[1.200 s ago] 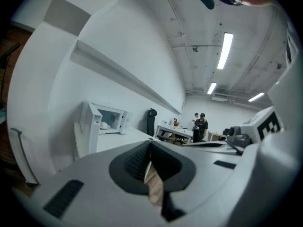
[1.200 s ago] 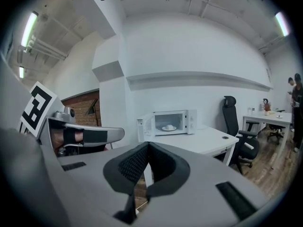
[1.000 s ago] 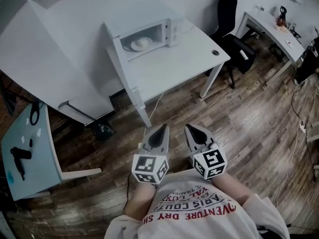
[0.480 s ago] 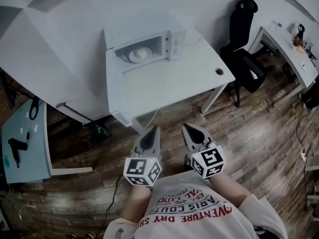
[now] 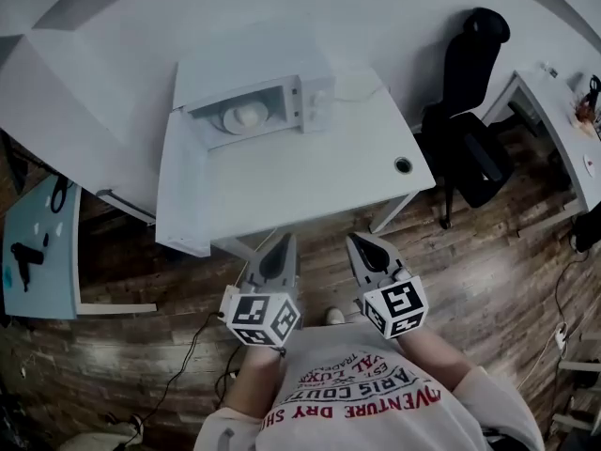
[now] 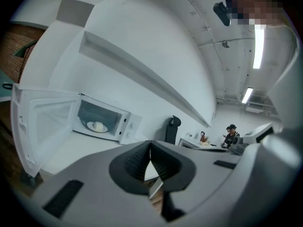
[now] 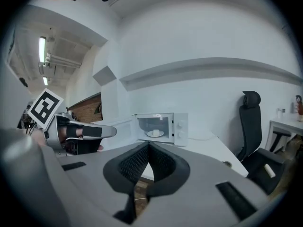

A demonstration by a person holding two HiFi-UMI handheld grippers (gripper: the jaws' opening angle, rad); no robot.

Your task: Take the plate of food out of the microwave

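Note:
The white microwave (image 5: 255,97) stands at the back of a white table (image 5: 310,181) with its door (image 6: 45,122) swung open to the left. Inside it lies a white plate of pale food (image 5: 246,116), which also shows in the left gripper view as the plate (image 6: 98,126) and in the right gripper view as the plate (image 7: 155,133). My left gripper (image 5: 280,249) and right gripper (image 5: 362,247) are side by side over the floor, short of the table's front edge. Both are shut with nothing between the jaws, as seen on the left gripper (image 6: 150,149) and the right gripper (image 7: 148,151).
A black office chair (image 5: 474,111) stands right of the table, with a second white desk (image 5: 559,134) beyond it. A pale blue table (image 5: 42,252) with a black tool is at the left. The table has a cable hole (image 5: 403,165). Cables lie on the wooden floor (image 5: 178,374).
The person has stepped closer to the table, so the microwave now lies straight ahead. Both grippers stay shut and side by side in front of the chest.

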